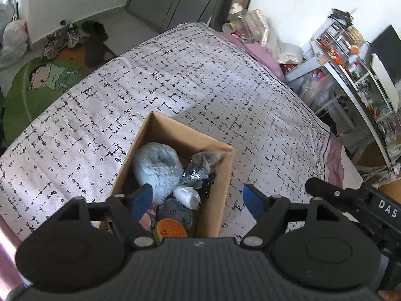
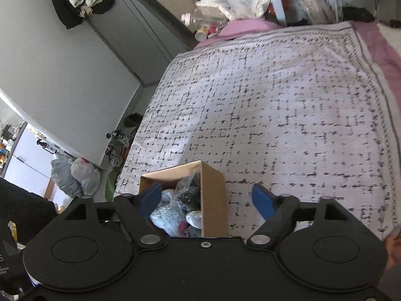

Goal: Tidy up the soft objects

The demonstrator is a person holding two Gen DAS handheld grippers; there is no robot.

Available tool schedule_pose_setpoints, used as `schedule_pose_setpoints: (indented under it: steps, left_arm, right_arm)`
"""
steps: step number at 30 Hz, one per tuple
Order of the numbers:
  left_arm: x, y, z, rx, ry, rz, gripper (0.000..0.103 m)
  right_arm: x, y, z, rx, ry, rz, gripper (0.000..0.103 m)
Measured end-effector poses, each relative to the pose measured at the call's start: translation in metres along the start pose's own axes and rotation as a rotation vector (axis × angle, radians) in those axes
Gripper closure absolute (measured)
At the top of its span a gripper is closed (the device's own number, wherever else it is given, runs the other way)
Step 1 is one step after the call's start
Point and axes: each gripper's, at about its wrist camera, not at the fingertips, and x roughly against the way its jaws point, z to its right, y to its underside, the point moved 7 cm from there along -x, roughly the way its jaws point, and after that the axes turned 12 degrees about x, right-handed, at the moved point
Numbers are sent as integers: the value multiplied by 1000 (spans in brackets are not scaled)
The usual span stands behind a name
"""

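Observation:
An open cardboard box (image 1: 220,175) stands on the bed and holds soft things: a fluffy pale-blue plush (image 1: 158,165), a clear bag with silvery cloth (image 1: 200,168), a white bundle (image 1: 186,194), a grey plush (image 1: 178,213) and an orange burger-like toy (image 1: 170,229). My left gripper (image 1: 198,198) is open and empty, hovering over the box's near end. The box also shows in the right wrist view (image 2: 213,190), with the bagged cloth (image 2: 185,188) inside. My right gripper (image 2: 208,199) is open and empty above the box's right wall.
The bed has a white spread with black dashes (image 1: 175,80) over a pink sheet (image 1: 335,160). A green cartoon rug (image 1: 37,82) and shoes (image 1: 60,40) lie on the floor left. Cluttered shelves (image 1: 351,70) stand right. Bottles and bags (image 2: 208,17) crowd the bed's far end.

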Motion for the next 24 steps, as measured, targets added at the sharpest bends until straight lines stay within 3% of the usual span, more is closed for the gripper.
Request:
schedule_pose_setpoints:
  steps: [14, 24]
  left_arm:
    - [43, 38, 13, -114, -16, 31, 17]
    - [73, 65, 18, -193, -22, 66, 11]
  right_arm:
    - [64, 20, 13, 68, 48, 89, 0]
    - [104, 37, 15, 155, 90, 126, 0]
